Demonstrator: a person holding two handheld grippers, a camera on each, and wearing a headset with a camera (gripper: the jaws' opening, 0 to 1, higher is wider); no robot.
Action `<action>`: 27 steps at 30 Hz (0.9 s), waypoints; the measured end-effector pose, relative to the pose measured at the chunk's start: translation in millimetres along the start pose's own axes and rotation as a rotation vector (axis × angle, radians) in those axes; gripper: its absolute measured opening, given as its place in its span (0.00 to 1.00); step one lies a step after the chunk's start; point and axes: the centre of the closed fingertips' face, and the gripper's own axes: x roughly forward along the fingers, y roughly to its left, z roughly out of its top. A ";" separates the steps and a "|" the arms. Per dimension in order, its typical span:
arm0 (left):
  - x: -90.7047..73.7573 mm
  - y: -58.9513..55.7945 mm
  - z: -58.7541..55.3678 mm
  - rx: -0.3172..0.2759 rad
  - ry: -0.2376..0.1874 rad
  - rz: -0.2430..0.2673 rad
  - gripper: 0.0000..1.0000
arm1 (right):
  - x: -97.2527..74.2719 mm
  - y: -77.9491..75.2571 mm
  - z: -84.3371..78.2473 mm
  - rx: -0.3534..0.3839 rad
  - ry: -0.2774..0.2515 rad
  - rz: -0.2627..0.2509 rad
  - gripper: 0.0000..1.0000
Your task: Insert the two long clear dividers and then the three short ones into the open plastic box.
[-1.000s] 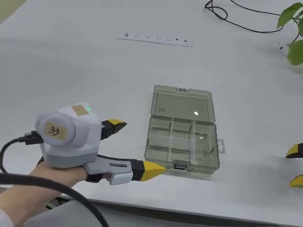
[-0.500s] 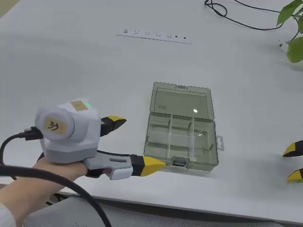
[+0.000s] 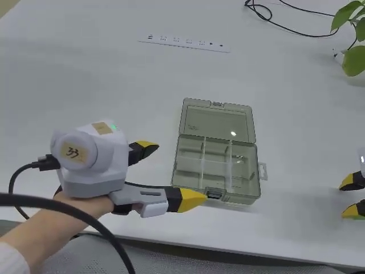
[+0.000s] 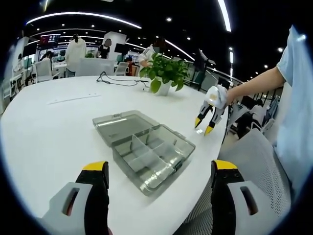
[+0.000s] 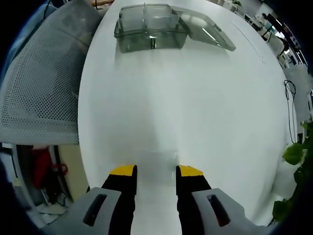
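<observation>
Since a second ago the left gripper (image 3: 169,174) has drifted slightly right, its lower tip now just below the box's (image 3: 217,123) front-left corner. The box itself has not moved on the tabletop (image 3: 85,68).

Head view: the left gripper is spread wide and holds nothing. The box lies open, lid flat behind it, with clear dividers (image 3: 214,164) already splitting the tray into cells. I cannot count them. The right gripper (image 3: 352,196) sits well off to the right, tips apart.

Left gripper view: the tray shows a lengthwise wall crossed by shorter ones.

Right gripper view: a faint clear piece (image 5: 156,161) lies between the tips on the tabletop, far from the box (image 5: 149,36). I cannot tell whether the right gripper is clamping it.

Most dividers look seated. This piece is probably one still to go in.
</observation>
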 end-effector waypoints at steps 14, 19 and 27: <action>5.2 -7.4 1.2 -0.060 -0.018 -0.032 0.83 | -17.0 -8.7 39.1 -0.029 -0.095 -0.088 0.32; 12.6 -12.4 6.8 -0.078 -0.026 -0.051 0.79 | -34.7 -10.9 75.8 -0.070 -0.163 -0.132 0.32; 26.1 -21.3 18.8 -0.105 -0.042 -0.087 0.77 | -56.8 -12.1 125.4 -0.156 -0.251 -0.187 0.32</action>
